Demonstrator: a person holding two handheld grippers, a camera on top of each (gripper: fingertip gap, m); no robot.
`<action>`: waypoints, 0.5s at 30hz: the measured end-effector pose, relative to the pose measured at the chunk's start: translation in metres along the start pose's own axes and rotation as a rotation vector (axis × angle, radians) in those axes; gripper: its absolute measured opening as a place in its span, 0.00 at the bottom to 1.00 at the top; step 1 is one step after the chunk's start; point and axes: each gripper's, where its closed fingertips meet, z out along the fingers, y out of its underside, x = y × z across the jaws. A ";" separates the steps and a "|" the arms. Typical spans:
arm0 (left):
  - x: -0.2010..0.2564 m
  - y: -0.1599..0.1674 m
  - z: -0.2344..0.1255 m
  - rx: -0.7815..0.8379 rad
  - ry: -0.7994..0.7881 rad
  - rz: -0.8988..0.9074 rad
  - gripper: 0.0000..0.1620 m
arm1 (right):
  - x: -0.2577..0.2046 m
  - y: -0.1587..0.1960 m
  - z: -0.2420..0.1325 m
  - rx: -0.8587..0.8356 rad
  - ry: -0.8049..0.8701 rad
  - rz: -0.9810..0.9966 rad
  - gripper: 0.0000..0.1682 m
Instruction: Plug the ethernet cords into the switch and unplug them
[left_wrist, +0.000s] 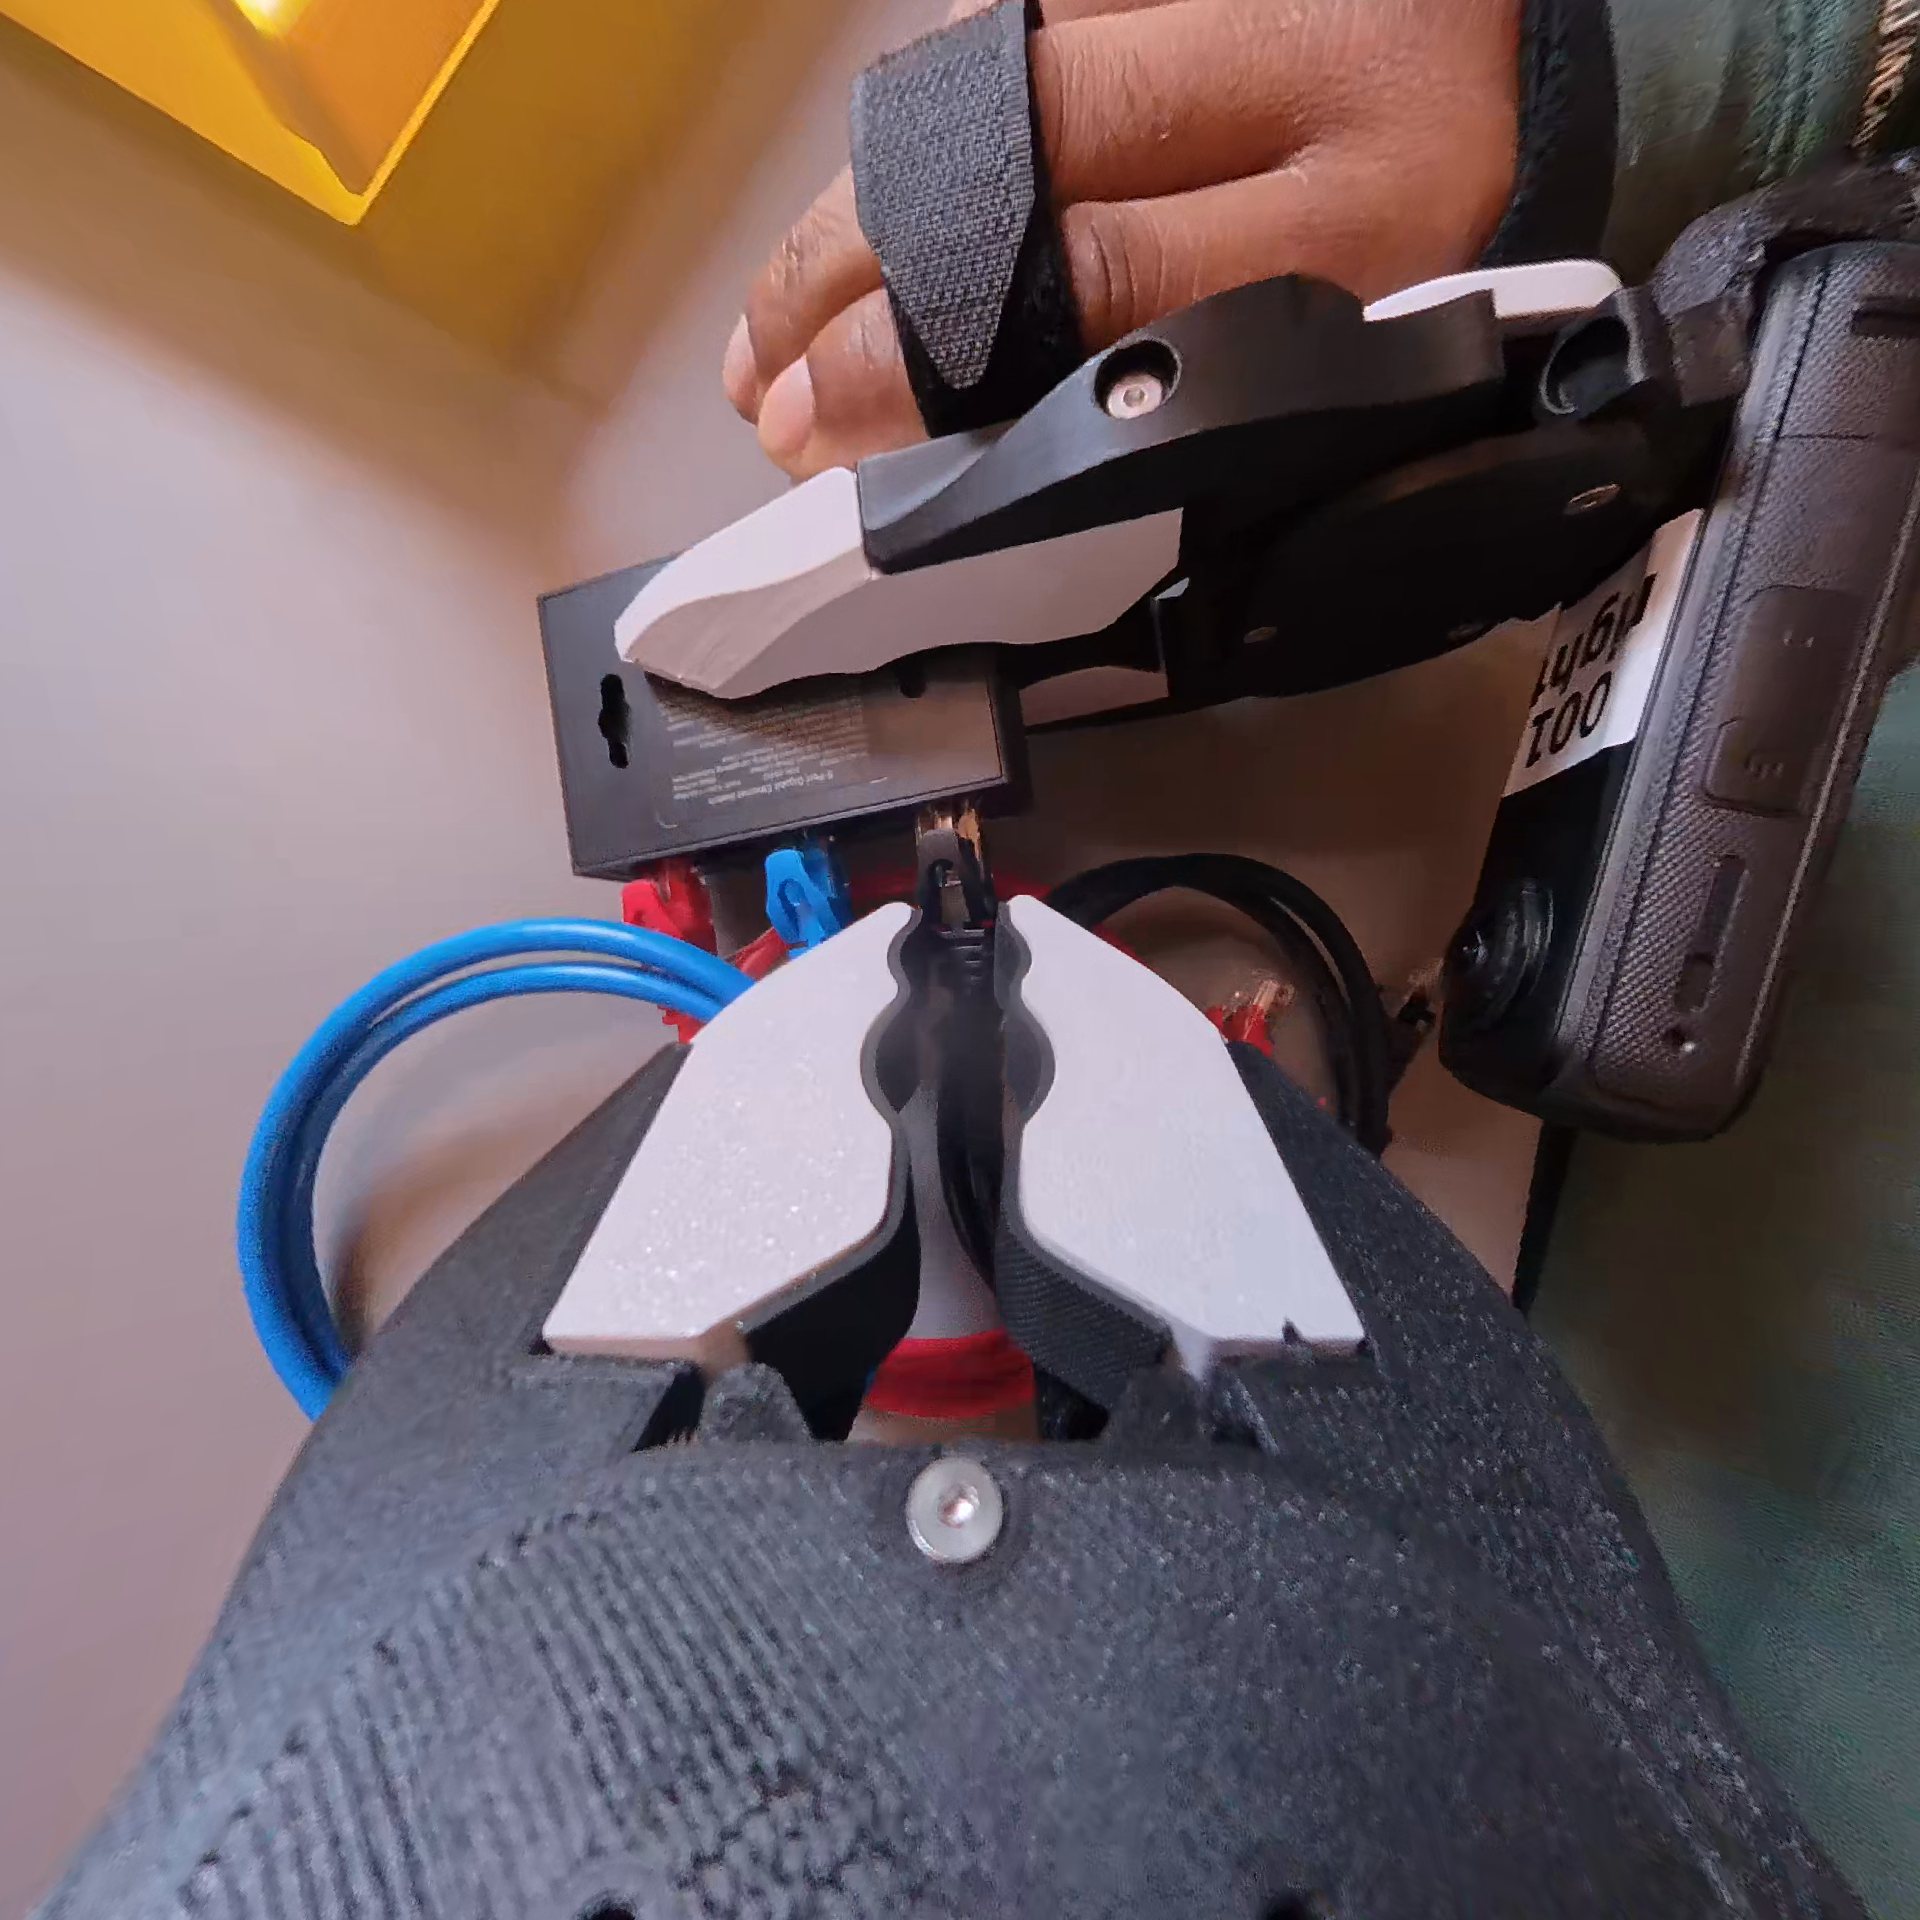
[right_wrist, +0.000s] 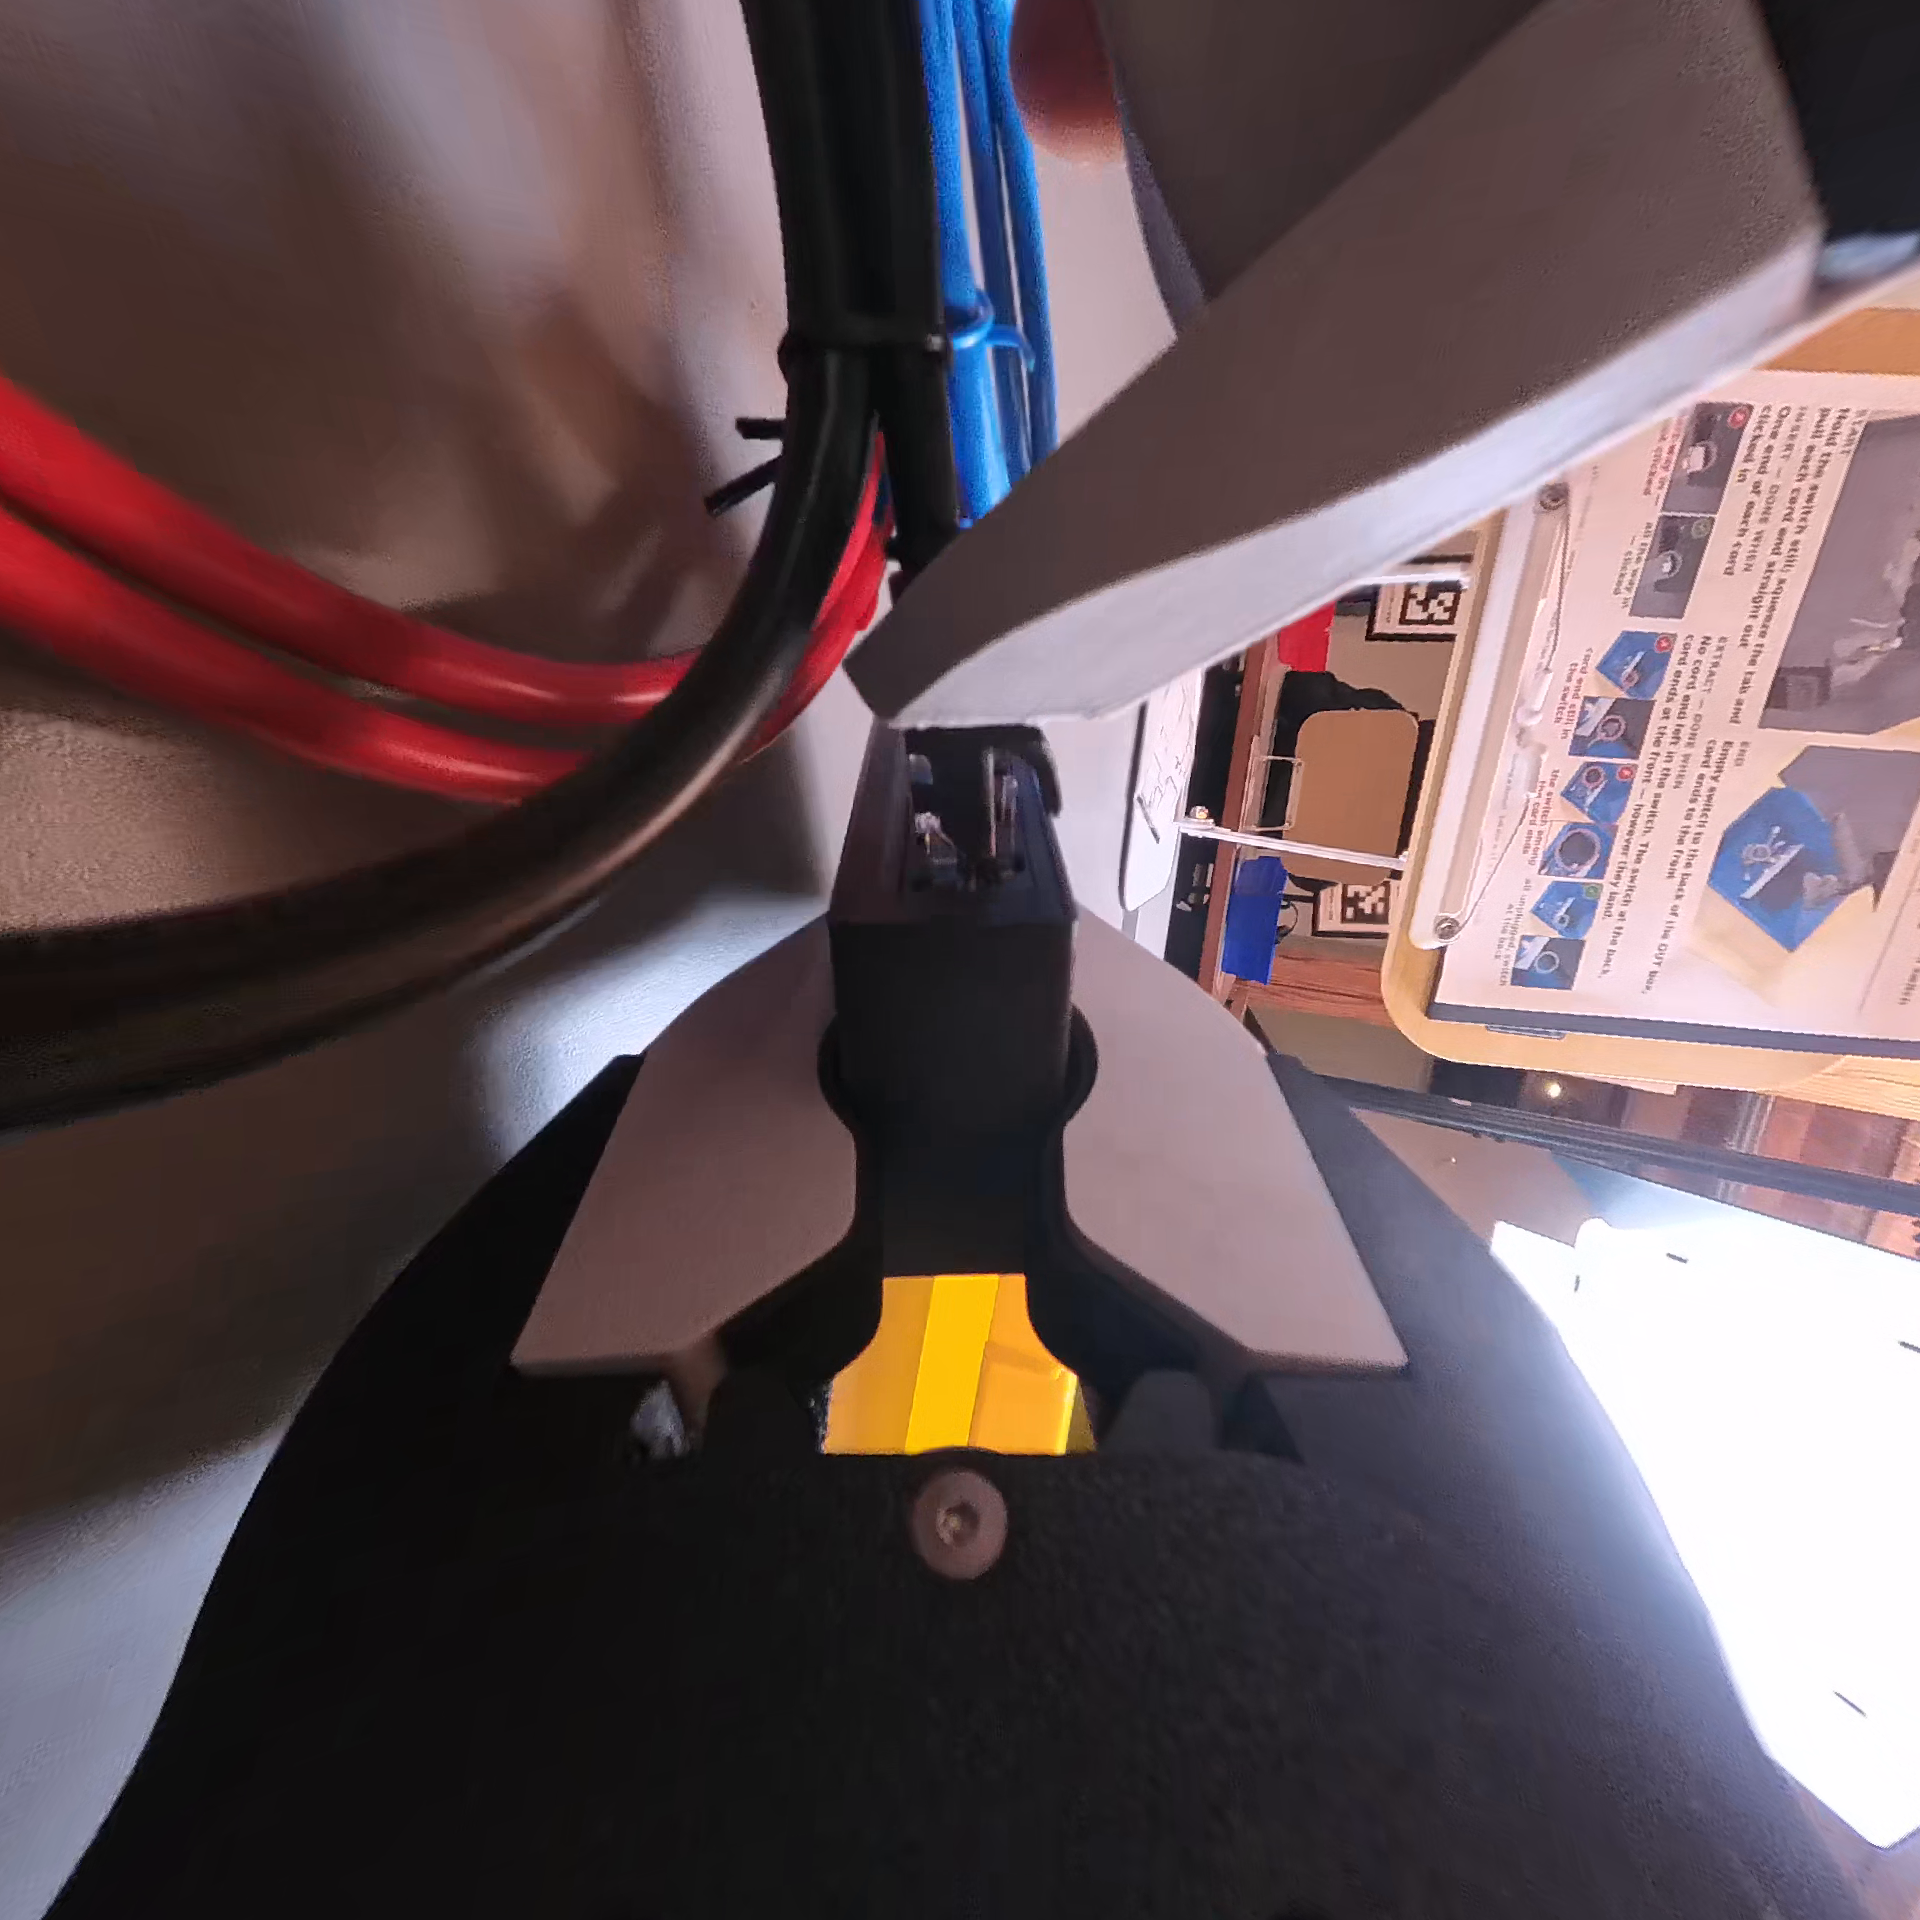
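Observation:
The black switch is held in the air with its underside facing me in the left wrist view. My right gripper is shut on it; one of its grey fingers lies across the switch. My left gripper is shut on the plug of the black cord, whose tip is at a port on the switch's right side; how deep it sits is hidden. A blue plug and a red plug sit in ports to its left. In the right wrist view my right gripper clamps the switch end-on.
Blue cord loops hang left and a black cord loop right, with a loose red plug nearby. Red, black and blue cords cross the right wrist view. An instruction sheet stands behind. A person's hand holds the right gripper. My right fingertips sit around 7 centimetres from my left ones.

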 end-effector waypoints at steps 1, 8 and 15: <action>0.001 -0.002 -0.001 0.009 0.007 0.000 0.07 | 0.000 -0.001 0.000 0.005 0.000 0.004 0.16; 0.001 -0.002 0.002 0.043 0.030 -0.014 0.08 | -0.003 0.002 0.002 -0.007 -0.020 0.002 0.17; 0.004 -0.034 -0.107 0.458 -0.013 0.102 0.22 | 0.052 0.008 -0.024 0.131 0.204 0.097 0.18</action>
